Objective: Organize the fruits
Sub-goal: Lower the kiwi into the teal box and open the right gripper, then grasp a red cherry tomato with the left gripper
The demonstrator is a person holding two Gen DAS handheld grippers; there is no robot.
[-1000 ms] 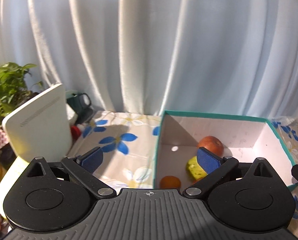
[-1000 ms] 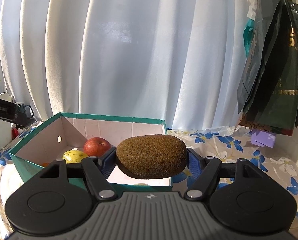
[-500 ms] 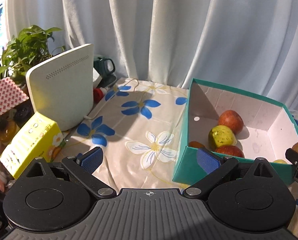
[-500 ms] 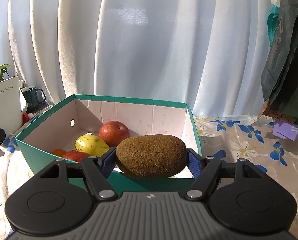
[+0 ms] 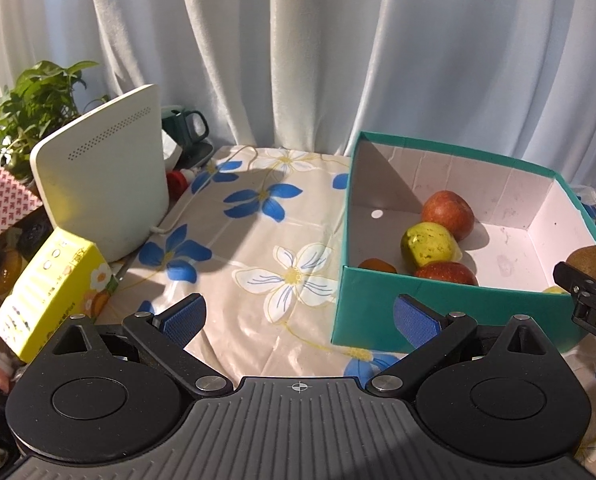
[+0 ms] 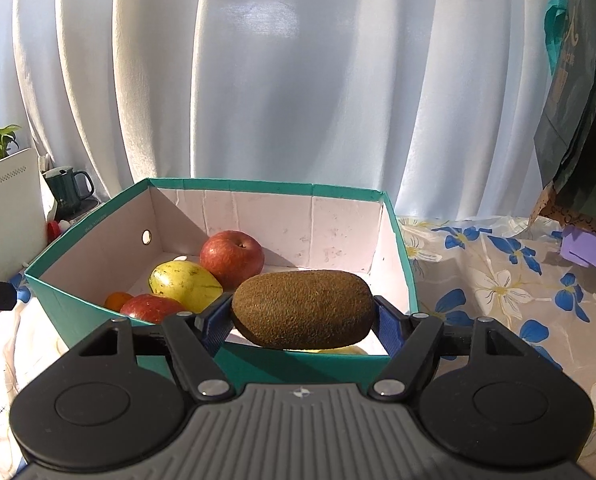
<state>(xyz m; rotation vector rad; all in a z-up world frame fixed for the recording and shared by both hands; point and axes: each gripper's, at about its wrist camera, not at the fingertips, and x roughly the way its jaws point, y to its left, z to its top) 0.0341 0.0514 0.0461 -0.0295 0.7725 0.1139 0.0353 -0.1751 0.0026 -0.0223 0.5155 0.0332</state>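
Right claw: the right gripper [image 6: 302, 316] is clamped on a brown kiwi [image 6: 302, 309], one blue pad at each end of the fruit, holding it lengthwise just over the near wall of a teal box [image 6: 98, 220].
Kiwi handling: it looks light, fuzzy enough not to slip, and probably soft under the skin, so a gentle squeeze is wise. The end-to-end hold seems less steady than one across the middle; it may pivot if jolted.
Left claw: the left gripper [image 5: 298, 318] is spread wide with nothing between its blue pads [image 5: 182, 316], hovering above the flowered tablecloth [image 5: 258, 208] just beside the box.
Inside the box: near the front wall a red apple [image 6: 152, 308] and a small orange fruit [image 6: 118, 300]; behind them a yellow-green pear [image 6: 184, 280], touching another red apple [image 6: 232, 258] further back. A sliver of something yellow shows under the kiwi; what it is cannot be told.
Only the left view shows: a yellow carton [image 5: 46, 292], a white device [image 5: 102, 172], and a leafy plant's full spread [image 5: 30, 96] further back; also the kiwi from the side, at the box's right corner.
Only the right view shows: the grip itself, a purple object [image 6: 585, 246], and dark hanging bags [image 6: 577, 80] on the far right.
Far background: pale curtains [image 6: 298, 80].
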